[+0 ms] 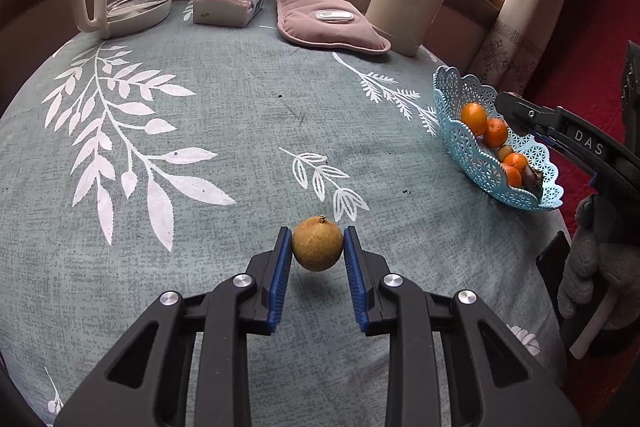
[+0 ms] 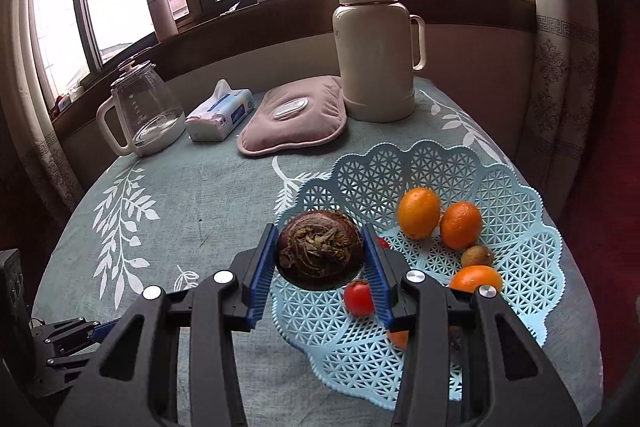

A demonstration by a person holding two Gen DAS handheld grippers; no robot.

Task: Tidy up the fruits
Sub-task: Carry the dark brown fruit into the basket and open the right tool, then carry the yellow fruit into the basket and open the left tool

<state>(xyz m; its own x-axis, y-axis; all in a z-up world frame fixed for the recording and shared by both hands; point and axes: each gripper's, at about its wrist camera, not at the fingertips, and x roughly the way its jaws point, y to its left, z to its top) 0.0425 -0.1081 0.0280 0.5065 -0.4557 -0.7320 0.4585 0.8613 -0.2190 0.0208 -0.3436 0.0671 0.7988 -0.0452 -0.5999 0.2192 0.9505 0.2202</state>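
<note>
Both grippers grip fruit: the left gripper (image 1: pixel 317 247) clamps a small yellow-brown fruit (image 1: pixel 317 245), the right gripper (image 2: pixel 321 259) a dark purple fruit (image 2: pixel 320 253) over the blue basket (image 2: pixel 432 163).

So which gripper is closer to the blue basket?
Right. The right gripper holds a dark brown fruit just above the blue basket; the left gripper grips a yellow-brown fruit farther away on the table.
</note>
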